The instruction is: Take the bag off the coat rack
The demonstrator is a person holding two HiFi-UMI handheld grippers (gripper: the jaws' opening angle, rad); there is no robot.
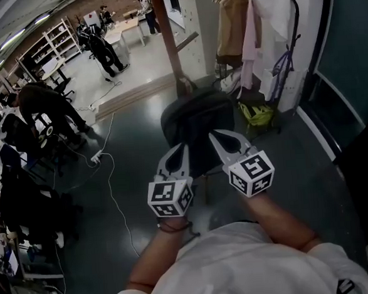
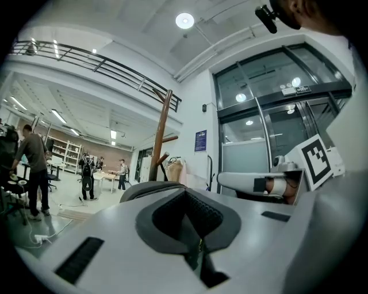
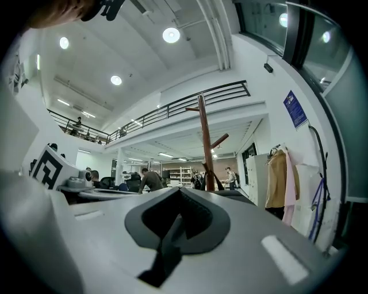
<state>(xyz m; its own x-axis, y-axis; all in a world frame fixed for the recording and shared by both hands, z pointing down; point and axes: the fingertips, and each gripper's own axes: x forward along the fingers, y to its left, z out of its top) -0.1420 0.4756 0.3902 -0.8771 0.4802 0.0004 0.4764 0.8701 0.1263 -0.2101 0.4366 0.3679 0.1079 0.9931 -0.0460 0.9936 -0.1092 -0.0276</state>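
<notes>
A dark backpack (image 1: 198, 124) hangs low on the brown wooden coat rack (image 1: 165, 34), just ahead of me in the head view. Both grippers are held out in front of my chest, their tips pointing at the bag. My left gripper (image 1: 182, 151) is shut, with nothing seen between its jaws. My right gripper (image 1: 214, 136) is shut and empty as well. In the left gripper view the bag's rounded top (image 2: 145, 187) shows just beyond the left gripper (image 2: 185, 192), under the rack pole (image 2: 160, 143). The right gripper view shows the rack pole (image 3: 205, 143) beyond the right gripper (image 3: 179, 190).
A second clothes stand (image 1: 292, 38) with a brown coat (image 1: 232, 23) and pale garments stands at the back right, with a green bag (image 1: 257, 114) at its foot. A white cable (image 1: 112, 192) runs over the dark floor. People (image 1: 46, 109) work at the left. Glass doors (image 1: 347, 56) are on the right.
</notes>
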